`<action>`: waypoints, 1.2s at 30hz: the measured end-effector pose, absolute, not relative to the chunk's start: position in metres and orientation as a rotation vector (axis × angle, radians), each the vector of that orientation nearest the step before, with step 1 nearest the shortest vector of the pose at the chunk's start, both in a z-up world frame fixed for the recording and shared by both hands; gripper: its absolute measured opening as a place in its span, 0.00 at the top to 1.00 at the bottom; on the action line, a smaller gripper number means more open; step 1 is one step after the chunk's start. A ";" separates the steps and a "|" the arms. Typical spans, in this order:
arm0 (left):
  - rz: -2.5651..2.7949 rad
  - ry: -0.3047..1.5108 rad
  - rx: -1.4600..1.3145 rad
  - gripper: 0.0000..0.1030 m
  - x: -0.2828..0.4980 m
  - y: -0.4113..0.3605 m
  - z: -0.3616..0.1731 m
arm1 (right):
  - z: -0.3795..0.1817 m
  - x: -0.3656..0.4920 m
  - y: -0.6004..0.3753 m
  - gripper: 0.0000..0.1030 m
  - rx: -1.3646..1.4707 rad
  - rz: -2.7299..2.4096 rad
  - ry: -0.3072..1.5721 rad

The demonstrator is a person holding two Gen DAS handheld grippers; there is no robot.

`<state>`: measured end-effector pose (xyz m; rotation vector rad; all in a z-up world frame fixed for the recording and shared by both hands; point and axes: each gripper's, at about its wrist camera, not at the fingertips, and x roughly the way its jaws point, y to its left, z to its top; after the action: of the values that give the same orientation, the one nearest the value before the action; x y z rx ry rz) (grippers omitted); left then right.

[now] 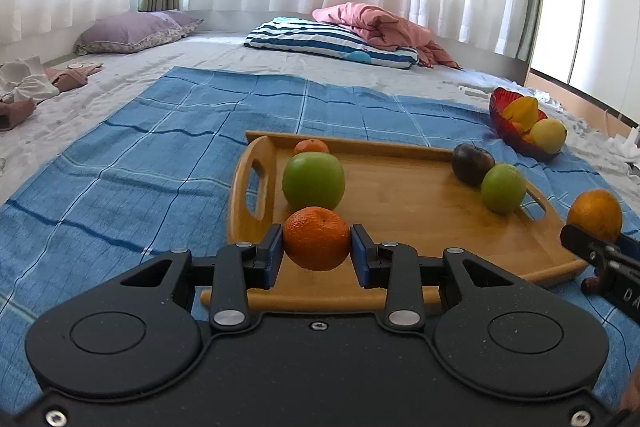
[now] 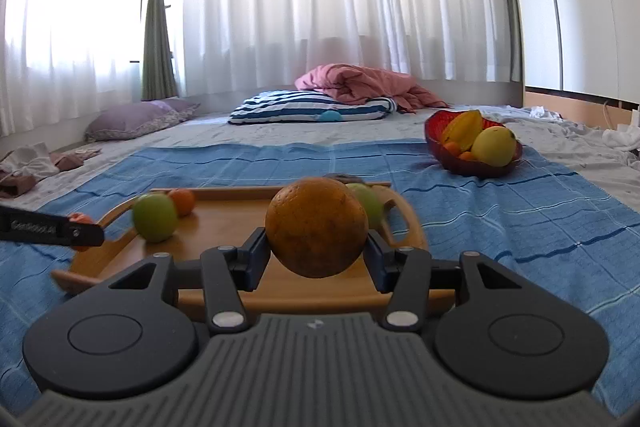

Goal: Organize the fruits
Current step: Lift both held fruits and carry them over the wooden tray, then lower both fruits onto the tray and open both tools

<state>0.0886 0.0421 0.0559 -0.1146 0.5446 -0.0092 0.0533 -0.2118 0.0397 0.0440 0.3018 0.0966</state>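
My left gripper [image 1: 317, 247] is shut on a small mandarin [image 1: 316, 233] and holds it over the near left part of the wooden tray [image 1: 400, 195]. On the tray lie a green apple [image 1: 313, 180], a small mandarin [image 1: 311, 147], a dark plum [image 1: 472, 163] and a second green apple [image 1: 503, 187]. My right gripper [image 2: 317, 253] is shut on a large orange [image 2: 317, 227] above the tray's near edge [image 2: 304, 297]; this orange also shows in the left wrist view [image 1: 595, 214].
A red bowl [image 2: 472, 163] holding a star fruit [image 2: 464, 129], a yellow fruit [image 2: 494, 145] and small oranges stands on the blue cloth [image 2: 500, 211] to the far right. Pillows and a pink blanket [image 2: 360, 83] lie beyond on the bed.
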 end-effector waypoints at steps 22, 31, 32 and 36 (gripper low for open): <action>-0.021 0.628 -0.172 0.67 0.153 0.042 0.032 | 0.020 0.131 -0.236 0.47 0.076 0.047 0.461; -0.007 0.639 -0.159 0.67 0.165 0.039 0.024 | 0.015 0.143 -0.236 0.47 0.065 0.040 0.495; -0.006 0.640 -0.158 0.67 0.166 0.039 0.023 | 0.015 0.144 -0.235 0.47 0.065 0.042 0.501; -0.010 0.647 -0.159 0.67 0.169 0.038 0.021 | 0.014 0.148 -0.235 0.47 0.062 0.045 0.517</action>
<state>0.1695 0.0383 0.0210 -0.1589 0.6472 -0.0097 0.1484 -0.2348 0.0139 0.0625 0.5169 0.0446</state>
